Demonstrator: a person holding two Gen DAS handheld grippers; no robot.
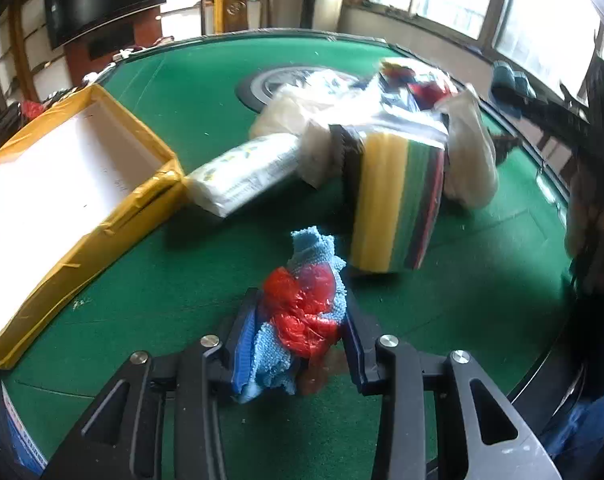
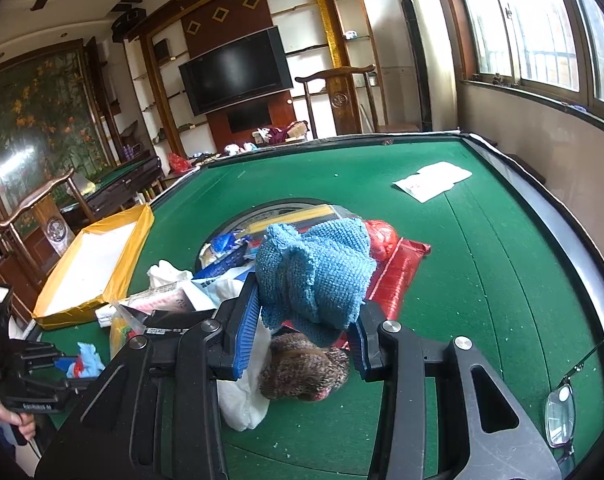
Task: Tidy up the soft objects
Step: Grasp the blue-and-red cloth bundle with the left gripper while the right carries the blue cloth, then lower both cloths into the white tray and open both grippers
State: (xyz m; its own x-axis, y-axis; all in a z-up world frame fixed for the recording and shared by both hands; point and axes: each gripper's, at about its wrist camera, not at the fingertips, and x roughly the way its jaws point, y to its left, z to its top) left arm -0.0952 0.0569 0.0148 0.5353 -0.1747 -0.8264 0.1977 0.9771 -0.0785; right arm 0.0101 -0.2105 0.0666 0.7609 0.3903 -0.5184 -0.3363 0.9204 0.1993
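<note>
Green felt table (image 2: pixel 482 280) fills a room with a black TV (image 2: pixel 236 70) behind it. Near the yellow box (image 1: pixel 82 184), the left gripper (image 1: pixel 302 344) squeezes a blue cloth with red plastic (image 1: pixel 306 312). The right gripper (image 2: pixel 306 320) squeezes a blue knitted cloth (image 2: pixel 314 268)

Matte black plastic on both claws, left claw (image 1: pixel 302 344) and right claw (image 2: pixel 302 332) alike. Angular black linkage arms with long cut-out slots. Round silver screws at the joints. Ribbed blue pads (image 1: pixel 244 350) on the inner faces of the fingers. Bare skin on the left hand (image 2: pixel 6 416), around a black handle with small white lettering.
</note>
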